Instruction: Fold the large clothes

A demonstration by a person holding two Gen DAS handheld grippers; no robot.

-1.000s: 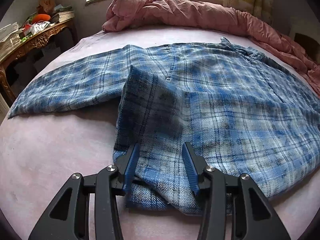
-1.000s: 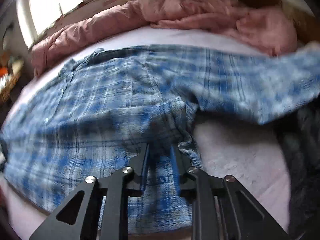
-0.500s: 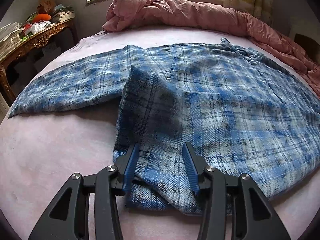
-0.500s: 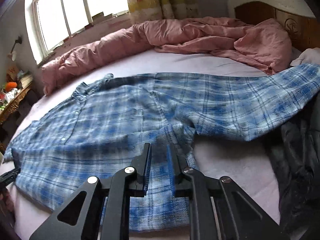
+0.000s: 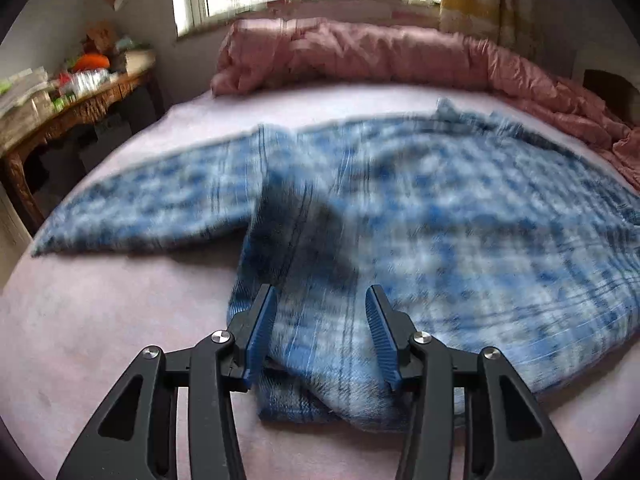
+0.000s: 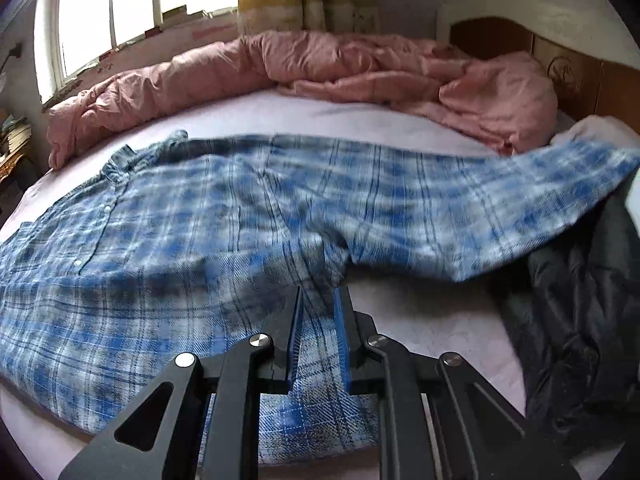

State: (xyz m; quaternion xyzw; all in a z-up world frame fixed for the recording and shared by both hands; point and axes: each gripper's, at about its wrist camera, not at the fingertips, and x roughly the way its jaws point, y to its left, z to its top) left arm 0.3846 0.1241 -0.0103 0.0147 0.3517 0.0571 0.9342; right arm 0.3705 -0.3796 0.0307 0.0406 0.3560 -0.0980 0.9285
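Left wrist view shows my left gripper (image 5: 320, 332) with a bunched fold of the plaid shirt (image 5: 460, 216) between its pads, though blur hides whether they actually pinch. On the other side my right gripper (image 6: 318, 332) is clenched on the hem. The shirt lies spread across the bed (image 5: 100, 320), hem at the near edge, collar toward the pink duvet (image 6: 320, 64). If the left grip is loose, that corner will slip when lifted and the fold goes crooked.

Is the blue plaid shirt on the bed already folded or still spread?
Mostly spread: the blue plaid shirt lies flat with both sleeves out; only its bottom edge is bunched.
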